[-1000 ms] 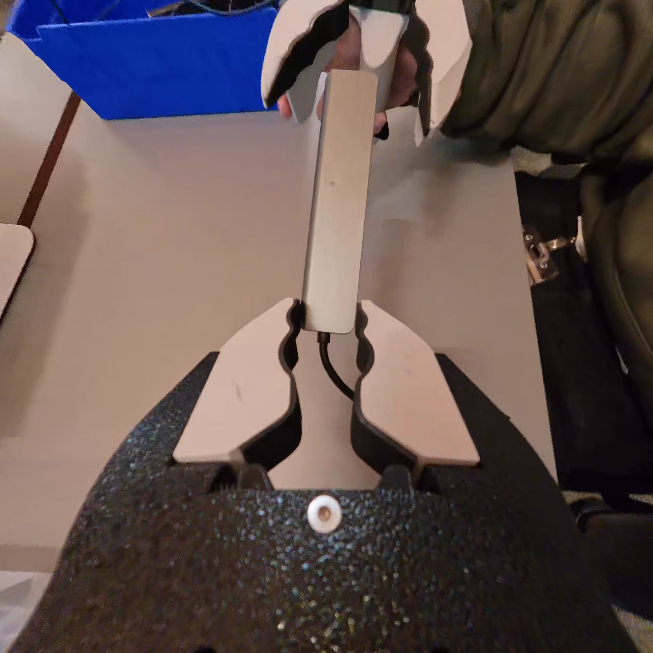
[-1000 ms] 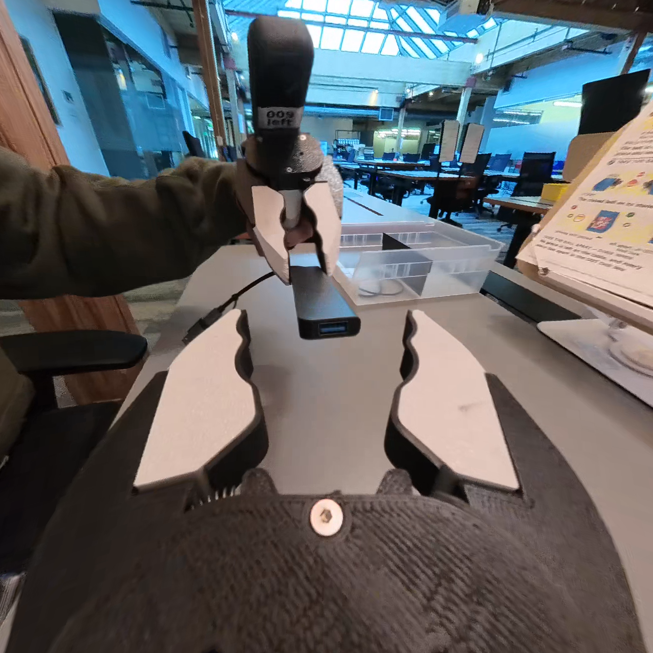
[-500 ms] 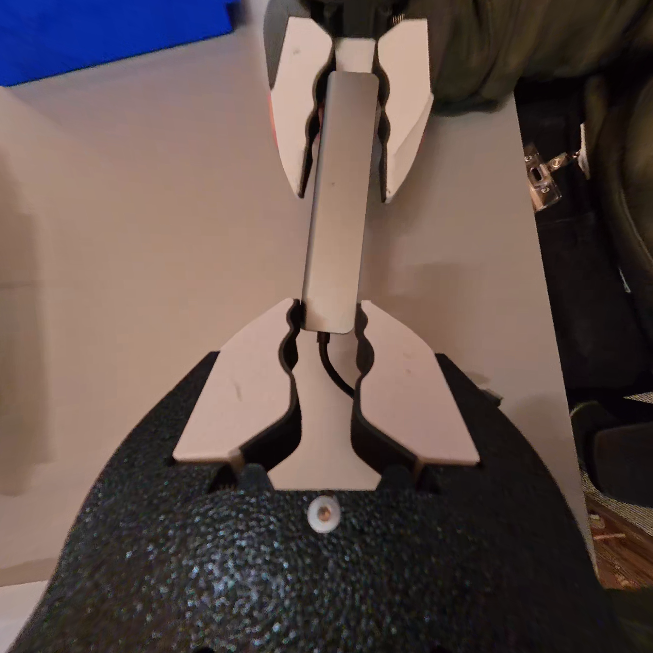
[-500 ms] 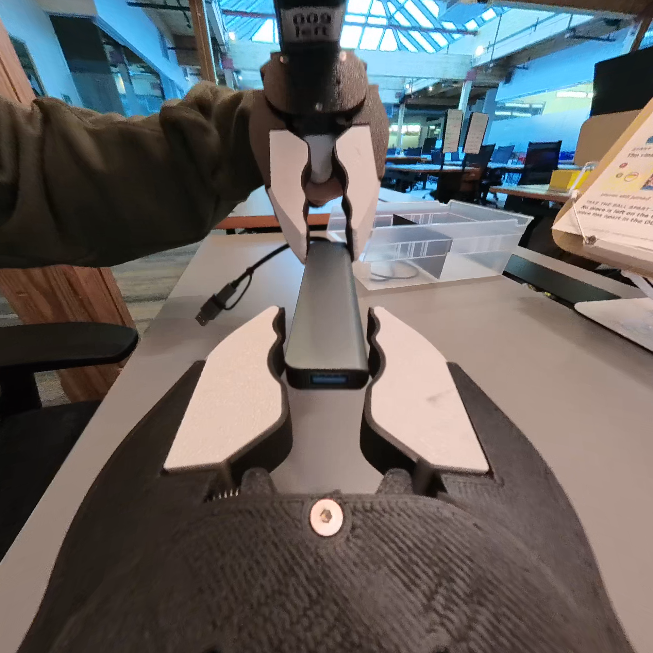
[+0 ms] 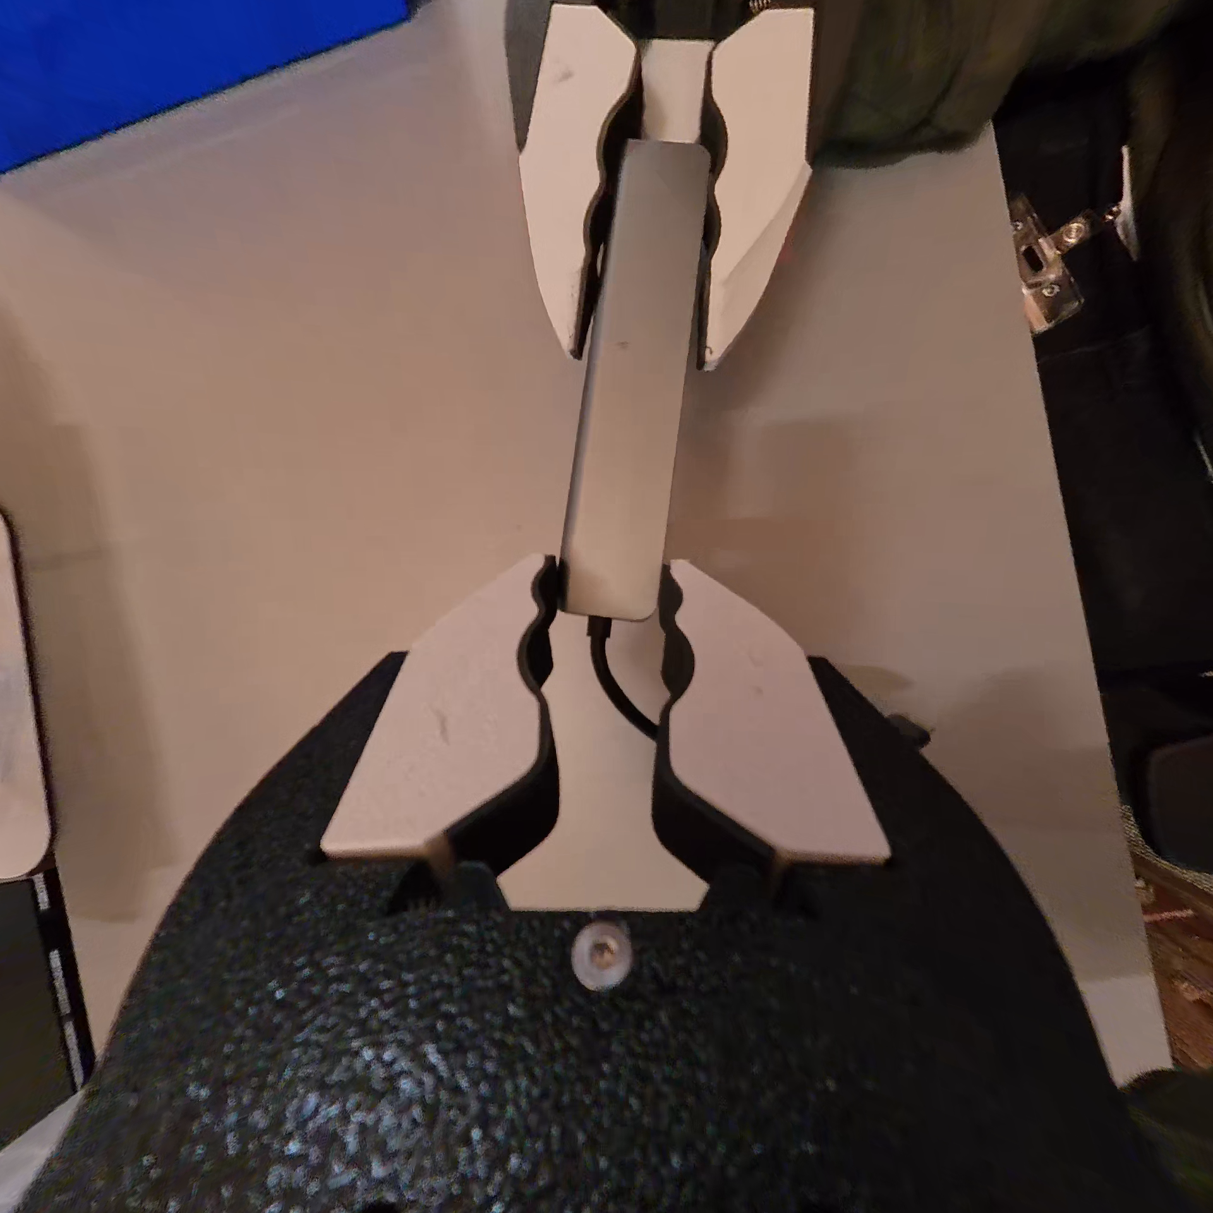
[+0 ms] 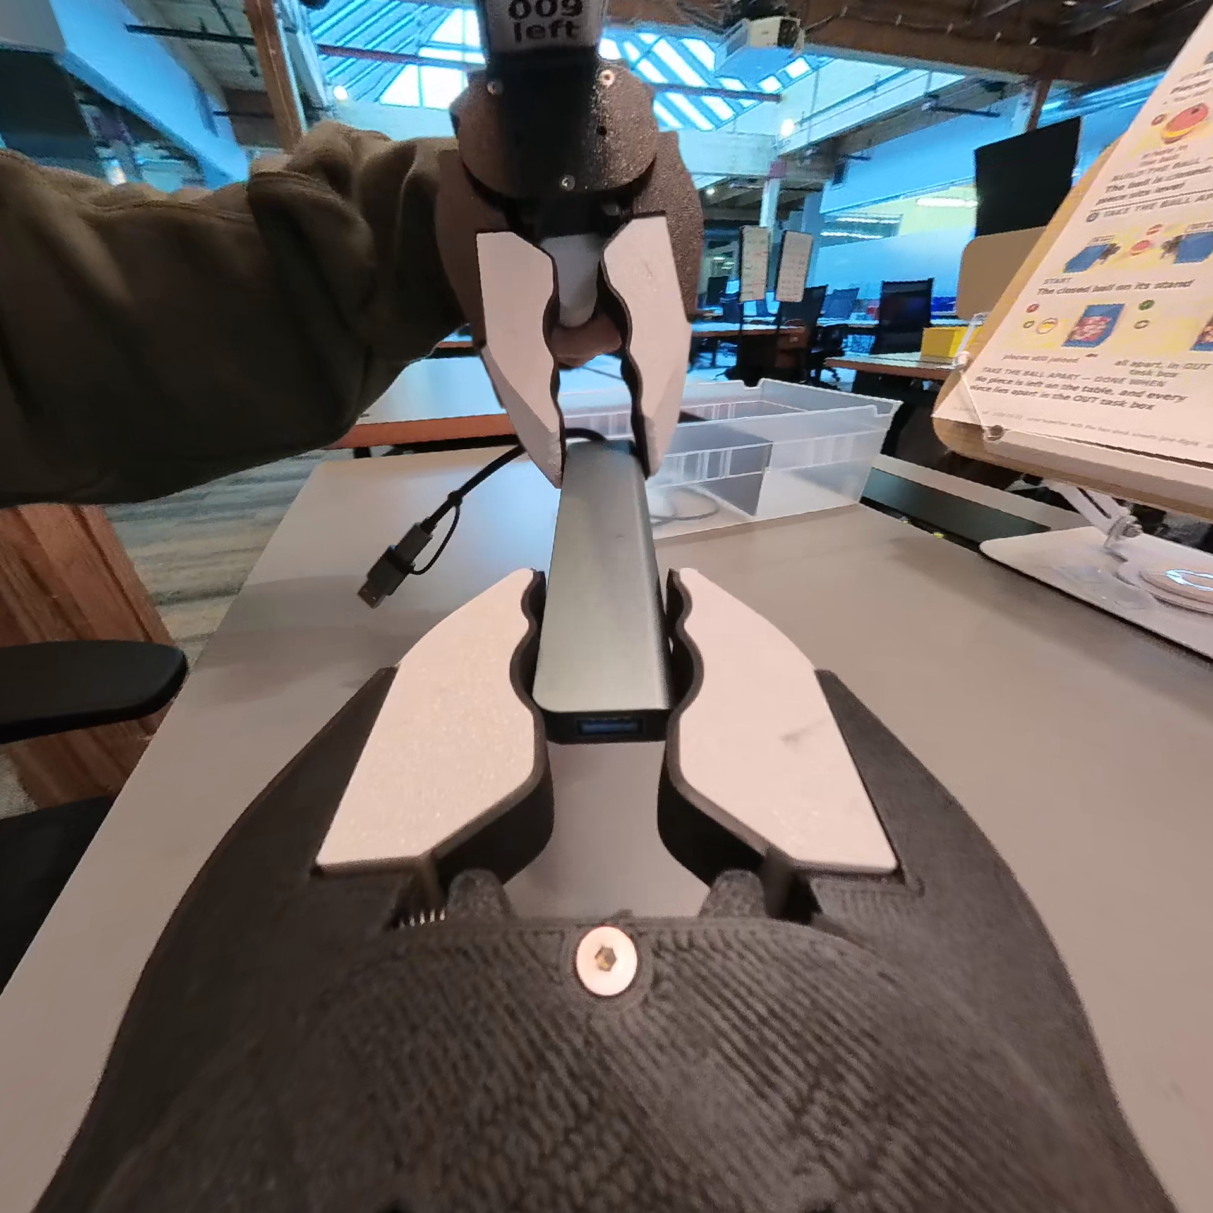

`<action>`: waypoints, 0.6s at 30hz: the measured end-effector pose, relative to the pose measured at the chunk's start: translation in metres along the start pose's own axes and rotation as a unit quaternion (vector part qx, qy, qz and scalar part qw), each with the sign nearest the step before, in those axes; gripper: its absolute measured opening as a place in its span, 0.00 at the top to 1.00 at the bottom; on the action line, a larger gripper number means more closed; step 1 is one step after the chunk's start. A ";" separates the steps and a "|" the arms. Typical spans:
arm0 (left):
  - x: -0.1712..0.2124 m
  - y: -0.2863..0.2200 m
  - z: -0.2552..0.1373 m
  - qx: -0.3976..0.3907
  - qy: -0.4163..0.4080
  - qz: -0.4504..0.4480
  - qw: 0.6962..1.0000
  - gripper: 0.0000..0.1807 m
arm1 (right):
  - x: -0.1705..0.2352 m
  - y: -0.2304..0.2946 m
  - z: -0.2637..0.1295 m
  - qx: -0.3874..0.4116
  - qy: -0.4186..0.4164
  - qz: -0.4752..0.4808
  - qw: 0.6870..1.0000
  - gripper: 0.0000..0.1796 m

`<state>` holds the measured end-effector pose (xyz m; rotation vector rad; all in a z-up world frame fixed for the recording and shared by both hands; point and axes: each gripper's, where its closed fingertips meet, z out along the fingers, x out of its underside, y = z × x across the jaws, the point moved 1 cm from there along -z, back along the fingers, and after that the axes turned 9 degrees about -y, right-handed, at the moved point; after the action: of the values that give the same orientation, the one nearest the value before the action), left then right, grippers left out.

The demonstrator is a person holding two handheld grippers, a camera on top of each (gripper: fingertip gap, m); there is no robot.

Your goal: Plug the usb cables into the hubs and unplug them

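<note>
Wooden post (image 6: 85,630): far left in the right wrist view, standing beside the bench edge, above a black chair armrest (image 6: 79,682).
Sleeve (image 6: 216,315): olive green, reaching in from the left in the right wrist view to the handle of my left gripper.
Blue bin (image 5: 197,72): top left corner of the left wrist view, on the far part of the bench.
Bench (image 5: 295,394): pale grey top, bare around the hub.
Cable (image 6: 479,486): black, leaving the far end of the hub and running out to the left; it ends in a plug (image 6: 387,577) with a small adapter tethered to it, hanging free just over the left bench edge and plugged into nothing.
Left gripper (image 5: 607,577): my jaws are clamped on the cable end of the hub, one tip on each long edge. From the right wrist view I see this gripper (image 6: 600,459) pointing down at the hub from above.
Hub (image 5: 623,394): slim grey bar, held off the bench between my two grippers, spanning from one to the other. The end facing my right camera carries one blue port (image 6: 607,726), unoccupied.
Right gripper (image 6: 604,591): my jaws are pressed together on the port end of the hub, which sits deep between them. In the left wrist view this gripper (image 5: 640,348) grips the far end.
Clear tray (image 6: 774,446): translucent, with dividers, on the bench behind the hub, to the right.
Instruction board (image 6: 1083,295): propped at a slant on a stand, far right.
</note>
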<state>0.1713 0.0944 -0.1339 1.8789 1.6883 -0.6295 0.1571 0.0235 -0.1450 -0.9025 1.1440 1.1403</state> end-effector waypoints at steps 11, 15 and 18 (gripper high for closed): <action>-0.018 0.039 -0.001 -0.127 -0.138 -0.063 0.980 0.80 | -0.016 -0.025 -0.019 0.100 -0.082 0.028 0.991 0.80; -0.025 0.063 -0.031 -0.281 -0.207 -0.112 0.930 0.79 | -0.015 -0.036 -0.026 0.135 -0.085 0.015 0.987 0.80; -0.040 0.055 -0.059 -0.363 -0.289 -0.179 0.867 0.78 | -0.016 -0.040 -0.028 0.156 -0.087 0.001 0.984 0.80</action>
<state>0.2208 0.0988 -0.0593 0.7517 1.5505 -0.5142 0.1902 -0.0153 -0.1361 -0.5491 1.1395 0.9848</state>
